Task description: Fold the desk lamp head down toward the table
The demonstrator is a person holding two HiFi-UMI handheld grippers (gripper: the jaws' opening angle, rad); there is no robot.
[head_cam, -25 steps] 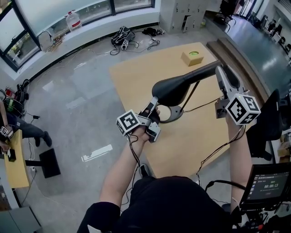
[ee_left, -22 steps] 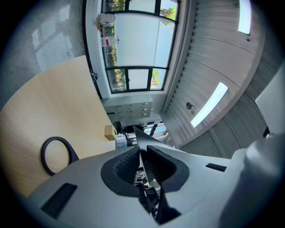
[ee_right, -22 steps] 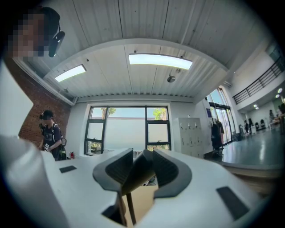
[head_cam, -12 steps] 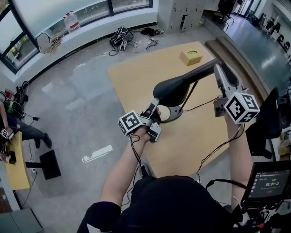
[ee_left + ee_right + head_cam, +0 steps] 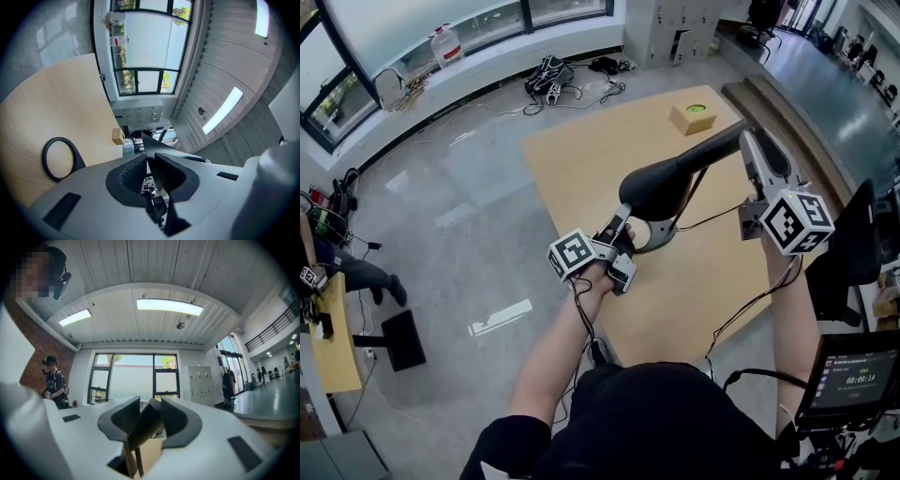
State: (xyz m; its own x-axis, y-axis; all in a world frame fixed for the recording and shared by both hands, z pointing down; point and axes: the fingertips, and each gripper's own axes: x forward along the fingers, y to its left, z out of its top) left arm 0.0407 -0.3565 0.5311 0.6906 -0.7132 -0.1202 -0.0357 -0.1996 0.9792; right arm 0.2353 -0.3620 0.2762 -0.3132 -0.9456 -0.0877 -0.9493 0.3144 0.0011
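A black desk lamp stands on the wooden table (image 5: 581,159), its ring base (image 5: 649,236) near the middle. The long lamp head (image 5: 661,183) slopes from the upper right down to the left. My left gripper (image 5: 622,214) meets the head's lower left tip, jaws shut on its thin edge. In the left gripper view (image 5: 149,161) that dark edge runs between the pads, and the ring base (image 5: 58,159) lies to the left. My right gripper (image 5: 748,150) is shut on the lamp's upper end by the joint. There a dark bar (image 5: 143,427) fills the gap of the right gripper (image 5: 149,418).
A small tan box (image 5: 696,117) sits at the table's far end. The lamp's cord (image 5: 717,217) trails right across the top. Cables and bags (image 5: 558,75) lie on the floor beyond. A monitor (image 5: 853,380) stands at lower right. A person (image 5: 52,380) stands far off.
My left gripper has shifted slightly to the right with the lamp head's tip. The right gripper and the lamp's upper end have stayed put.
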